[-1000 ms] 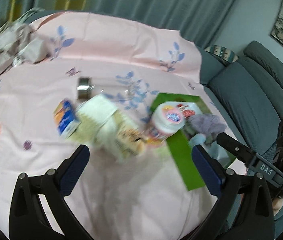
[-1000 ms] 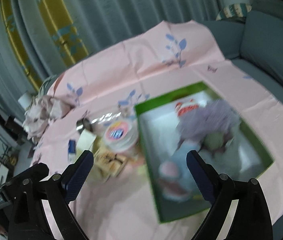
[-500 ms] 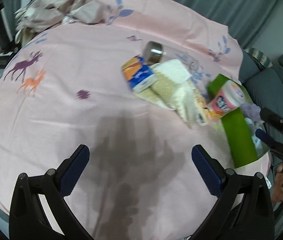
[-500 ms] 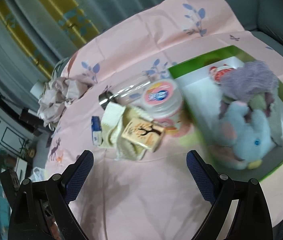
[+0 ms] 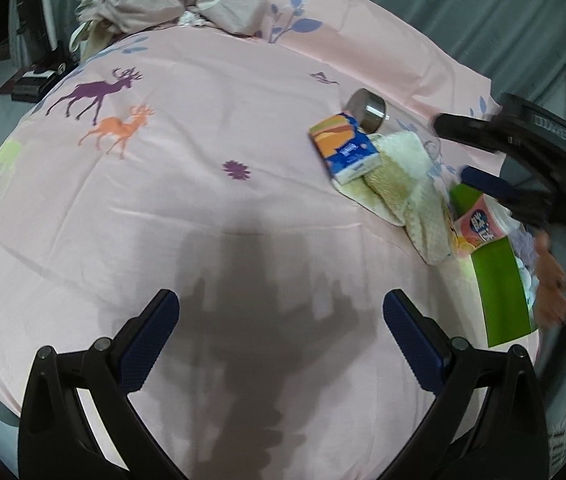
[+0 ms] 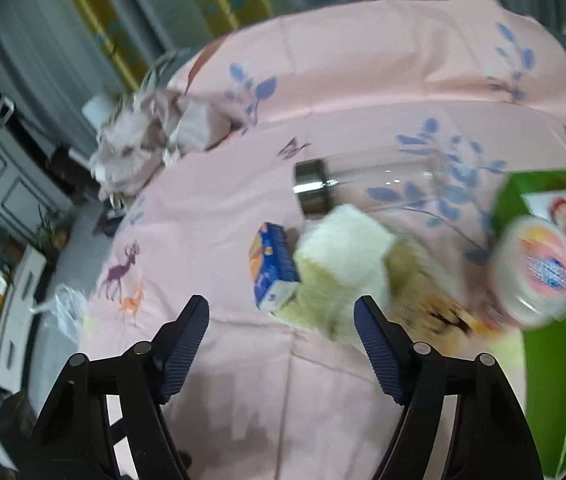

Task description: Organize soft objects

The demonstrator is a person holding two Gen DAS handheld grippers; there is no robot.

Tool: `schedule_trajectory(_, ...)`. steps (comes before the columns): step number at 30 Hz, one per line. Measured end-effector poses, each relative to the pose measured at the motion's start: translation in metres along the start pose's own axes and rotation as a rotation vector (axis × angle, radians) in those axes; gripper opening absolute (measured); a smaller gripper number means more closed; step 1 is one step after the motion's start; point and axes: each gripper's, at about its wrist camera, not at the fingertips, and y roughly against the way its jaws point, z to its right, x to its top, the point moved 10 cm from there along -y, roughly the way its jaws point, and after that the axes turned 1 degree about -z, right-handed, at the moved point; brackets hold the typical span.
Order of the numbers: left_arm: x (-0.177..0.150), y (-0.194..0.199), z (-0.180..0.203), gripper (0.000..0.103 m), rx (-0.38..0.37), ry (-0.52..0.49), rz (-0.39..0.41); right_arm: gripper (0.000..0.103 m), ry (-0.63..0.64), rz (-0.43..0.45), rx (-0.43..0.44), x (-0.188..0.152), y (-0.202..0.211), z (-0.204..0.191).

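In the left wrist view, the left hand-held gripper (image 5: 281, 316) stood with its jaws wide apart and nothing between them, tilted down over a bare part of the pink sheet (image 5: 203, 184), low in the frame. The soft thing of the task, a cream towel (image 5: 407, 184), lay at the right of the frame, partly under a small orange-and-blue box (image 5: 349, 148) and just beside a pink-lidded tub (image 5: 479, 228). The green box (image 5: 501, 292) sat at the right edge. The other tool's dark fingers (image 5: 483, 178) reached in from the upper right, above the towel. To do the step well, I judge that this gripper should keep away from the pile — so it does not cross the right one.

In the right wrist view, the right hand-held gripper (image 6: 281, 334) was closing its jaws, but nothing was between them yet; the pads were free above the sheet. It pointed steeply down toward the pile. The towel (image 6: 343, 256) was just beyond the right pad, in the middle of the frame, touching the small box (image 6: 273, 266) on its left. A glass jar with a metal lid (image 6: 313, 186) lay above it, and the tub (image 6: 537, 272) at the right, at the green box's (image 6: 543, 360) edge. The picture was blurred there. My judgement is that the grip should take a thick fold of the towel — not the small box — and lift slowly, because the box and a tan carton (image 6: 431, 304) leaning on it may slide.
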Motion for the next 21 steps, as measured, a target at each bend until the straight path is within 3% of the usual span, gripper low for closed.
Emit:
schedule_trajectory(6,-0.002,0.000,-0.010,0.102,-0.006,0.021,-0.008,0.055,0.049,-0.104,-0.101,0.010,-0.060,-0.004)
schedule_trajectory(10,-0.003,0.002,-0.015,0.102,0.000,0.026,-0.009,0.049,0.037,-0.157,-0.122,0.006,-0.085,0.001)
schedule_trajectory(12,-0.003,0.003,-0.017,0.102,-0.001,0.029,-0.008,0.037,0.045,-0.164,-0.135,0.003,-0.090,0.002)
schedule_trajectory(16,-0.004,0.003,-0.019,0.102,0.001,0.031,-0.010,0.032,0.033,-0.145,-0.114,0.002,-0.084,0.003)
schedule_trajectory(21,-0.004,0.003,-0.017,0.102,-0.002,0.031,-0.011,0.029,0.011,-0.130,-0.020,-0.011,-0.061,-0.002)
